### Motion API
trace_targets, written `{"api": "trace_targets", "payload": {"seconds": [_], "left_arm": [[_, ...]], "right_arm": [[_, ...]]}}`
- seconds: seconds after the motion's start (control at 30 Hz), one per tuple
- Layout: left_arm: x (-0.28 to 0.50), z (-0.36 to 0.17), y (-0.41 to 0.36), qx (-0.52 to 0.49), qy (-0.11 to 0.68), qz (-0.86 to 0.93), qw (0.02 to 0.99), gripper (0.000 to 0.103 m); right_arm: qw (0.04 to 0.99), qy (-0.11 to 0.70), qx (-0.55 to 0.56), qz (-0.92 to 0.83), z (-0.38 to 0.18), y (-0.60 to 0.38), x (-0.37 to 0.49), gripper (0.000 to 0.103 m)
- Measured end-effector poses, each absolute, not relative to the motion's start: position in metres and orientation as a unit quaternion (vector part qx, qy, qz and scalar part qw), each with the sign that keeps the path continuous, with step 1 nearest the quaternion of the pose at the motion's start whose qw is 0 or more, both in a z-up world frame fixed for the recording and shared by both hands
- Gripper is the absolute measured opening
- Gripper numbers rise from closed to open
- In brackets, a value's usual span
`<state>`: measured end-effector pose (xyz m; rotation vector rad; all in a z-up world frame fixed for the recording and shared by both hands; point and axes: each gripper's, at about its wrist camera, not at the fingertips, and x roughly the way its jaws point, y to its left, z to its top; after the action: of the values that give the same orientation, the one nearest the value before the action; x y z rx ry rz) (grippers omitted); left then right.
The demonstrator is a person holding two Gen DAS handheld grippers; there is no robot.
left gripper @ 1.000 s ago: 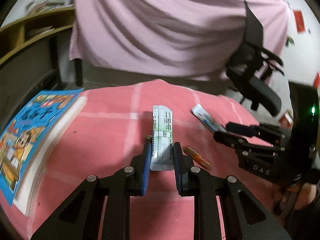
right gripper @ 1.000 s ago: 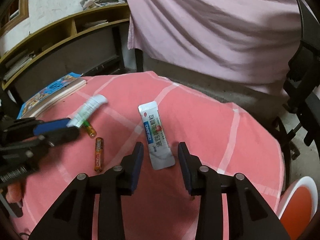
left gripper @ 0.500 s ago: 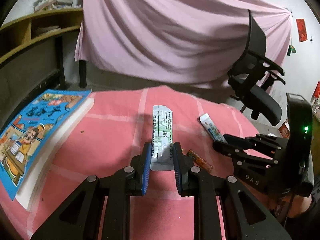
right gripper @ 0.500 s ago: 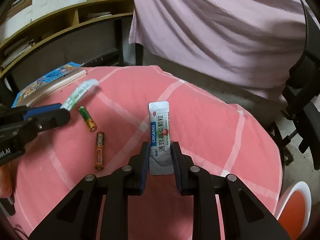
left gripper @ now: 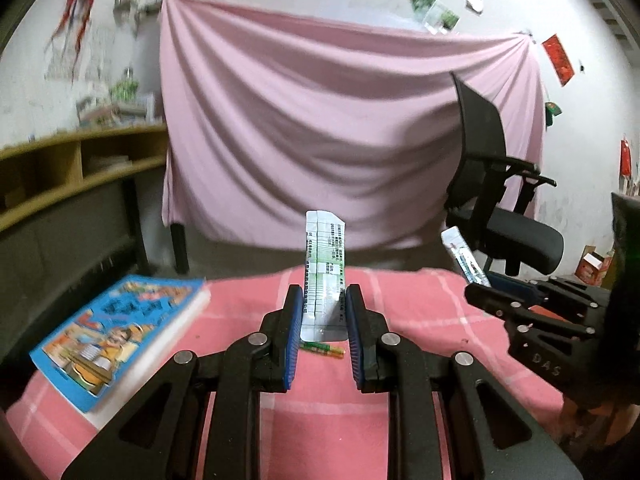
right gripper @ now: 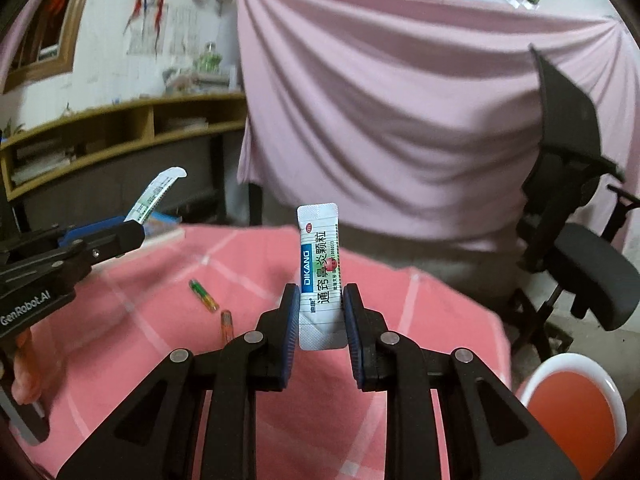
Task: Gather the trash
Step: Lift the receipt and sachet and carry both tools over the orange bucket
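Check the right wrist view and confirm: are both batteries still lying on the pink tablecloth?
Yes, the green battery and the orange battery both lie on the pink tablecloth, left of the right gripper.

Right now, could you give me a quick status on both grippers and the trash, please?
Left gripper shut on green-printed sachet. Right gripper shut on DIKANG sachet. Both sachets clear of tablecloth. Two batteries remain there; nothing blocking.

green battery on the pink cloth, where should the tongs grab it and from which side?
Take the small green cylindrical battery across its middle, coming from above with the tongs' fingers either side of its long axis. It lies flat on the pink checked tablecloth, apart from the orange battery, so both flanks look clear.
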<state>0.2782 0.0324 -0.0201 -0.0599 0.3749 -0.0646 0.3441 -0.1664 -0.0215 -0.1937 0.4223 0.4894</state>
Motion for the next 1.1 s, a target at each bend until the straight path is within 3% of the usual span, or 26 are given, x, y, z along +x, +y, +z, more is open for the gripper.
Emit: {"api": "trace_targets", "payload": {"seconds": [0.4, 1.1], "left_arm": [[0.223, 0.006, 0.005, -0.002, 0.071, -0.050, 0.996, 0.018], [0.172, 0.043, -0.103, 0.058, 0.009, -0.121, 0.991, 0.018]], "right_arm": [[0.981, 0.074, -0.055, 0.172, 0.012, -0.208, 0.276, 0.020], [0.997, 0.011, -0.010, 0.071, 0.022, -0.296, 0.209, 0.020]]}}
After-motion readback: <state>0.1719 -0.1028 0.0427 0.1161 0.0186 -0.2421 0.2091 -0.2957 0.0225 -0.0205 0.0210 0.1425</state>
